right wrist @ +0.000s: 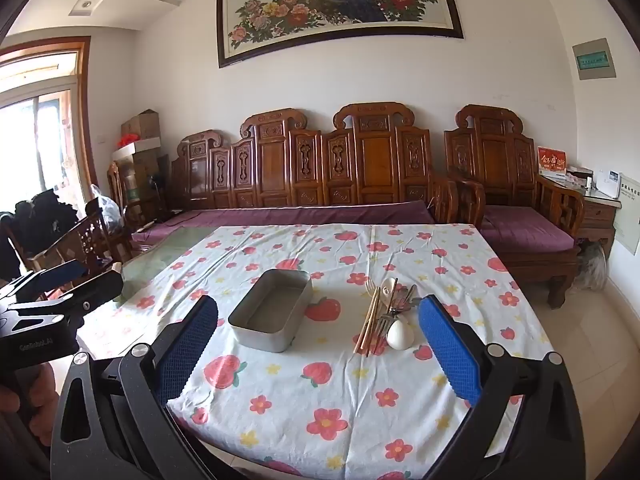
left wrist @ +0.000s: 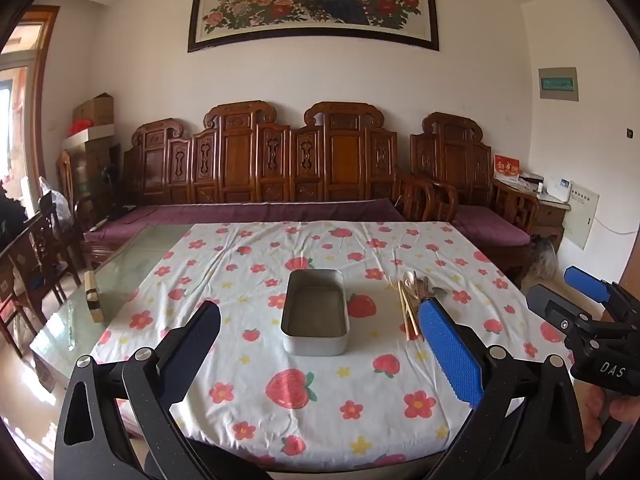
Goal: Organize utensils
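Plainly, both tongs [left wrist: 320, 344] [right wrist: 318, 344] gape, holding nothing.

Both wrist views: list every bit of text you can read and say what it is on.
"DAS": white letters on the black body of the right gripper.
"GenRobot.AI": on the black body of the left gripper.
Peacock painting, red box, wall panel: characters too small to read.
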`<state>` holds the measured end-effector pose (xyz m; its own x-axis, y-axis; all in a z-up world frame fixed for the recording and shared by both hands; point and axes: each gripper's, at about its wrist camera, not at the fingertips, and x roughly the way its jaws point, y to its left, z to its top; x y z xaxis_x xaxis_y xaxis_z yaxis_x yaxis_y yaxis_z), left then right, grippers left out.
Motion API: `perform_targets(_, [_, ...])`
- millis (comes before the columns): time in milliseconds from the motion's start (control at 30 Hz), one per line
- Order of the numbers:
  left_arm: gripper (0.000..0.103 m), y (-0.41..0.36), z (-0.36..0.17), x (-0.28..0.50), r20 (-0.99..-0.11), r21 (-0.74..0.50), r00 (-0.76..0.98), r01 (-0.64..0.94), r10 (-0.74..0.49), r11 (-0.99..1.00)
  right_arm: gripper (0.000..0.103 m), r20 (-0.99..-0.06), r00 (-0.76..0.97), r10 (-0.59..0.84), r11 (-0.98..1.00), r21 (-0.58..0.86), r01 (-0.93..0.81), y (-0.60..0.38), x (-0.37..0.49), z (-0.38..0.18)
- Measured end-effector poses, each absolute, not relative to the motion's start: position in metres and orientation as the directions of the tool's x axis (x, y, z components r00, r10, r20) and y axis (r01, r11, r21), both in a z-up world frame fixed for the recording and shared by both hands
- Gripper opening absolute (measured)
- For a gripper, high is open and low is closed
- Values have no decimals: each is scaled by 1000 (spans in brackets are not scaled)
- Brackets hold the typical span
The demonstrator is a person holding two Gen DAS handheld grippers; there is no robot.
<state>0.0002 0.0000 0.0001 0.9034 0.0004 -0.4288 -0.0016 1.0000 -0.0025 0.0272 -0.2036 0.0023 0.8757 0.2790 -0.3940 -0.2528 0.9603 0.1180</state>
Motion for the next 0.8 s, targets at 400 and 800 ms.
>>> perform_targets(400, [97,-2,4,1,-420,3,907,-7,7,1000,100,-395,875,281,960,122,-254,-204,27,4])
perform_targets(800, [97,-2,12,0,-415,4,910,-9,10,1000,100,-395,875,282,960,123,-253,-204,27,4])
